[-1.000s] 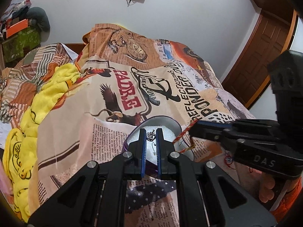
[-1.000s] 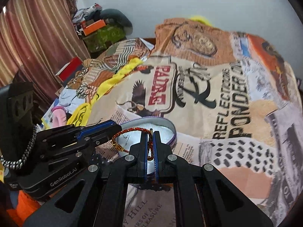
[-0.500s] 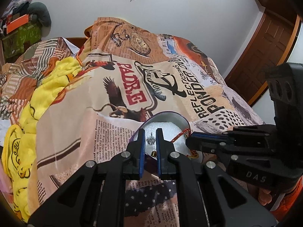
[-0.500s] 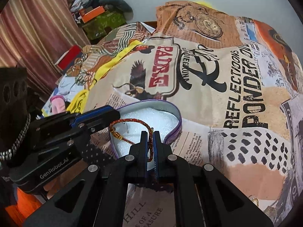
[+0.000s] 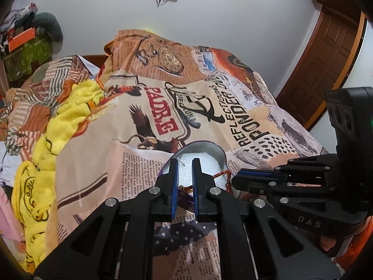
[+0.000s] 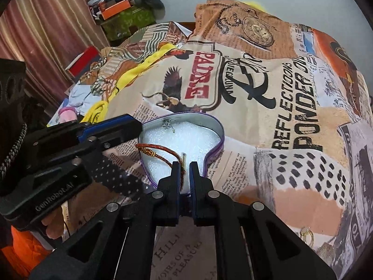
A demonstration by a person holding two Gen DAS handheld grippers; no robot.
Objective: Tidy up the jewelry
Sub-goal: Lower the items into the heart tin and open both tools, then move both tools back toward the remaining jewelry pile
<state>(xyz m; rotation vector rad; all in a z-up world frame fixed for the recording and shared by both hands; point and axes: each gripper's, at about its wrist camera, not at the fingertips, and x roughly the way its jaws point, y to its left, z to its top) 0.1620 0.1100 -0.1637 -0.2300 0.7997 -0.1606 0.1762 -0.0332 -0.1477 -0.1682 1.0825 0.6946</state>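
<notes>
A heart-shaped tin (image 6: 220,137) with a purple rim and white foam lining lies on the printed bedspread. My right gripper (image 6: 184,163) is shut on a red-orange braided bracelet (image 6: 163,150). The bracelet arcs over the foam, with its gold clasp by the tin's left rim. A small silver earring (image 6: 166,123) rests on the foam at the far left of the tin, just beyond the tips of my left gripper (image 6: 138,128). From the left wrist, my left gripper (image 5: 184,159) shows only a narrow slit over the tin (image 5: 220,154), with nothing clearly pinched. My right gripper (image 5: 234,179) is beside it.
A gold ring-shaped piece (image 6: 306,235) lies on the bedspread at the near right. A yellow blanket (image 5: 58,126) and piled clothes fill the left side. Boxes (image 6: 126,16) stand by the wall, with a wooden door (image 5: 326,65) at the far right.
The right gripper has come down, so the bracelet, hanging as a loop before, now lies on the foam. The silver earring, earlier between the left fingertips, now rests in the tin beyond them.
</notes>
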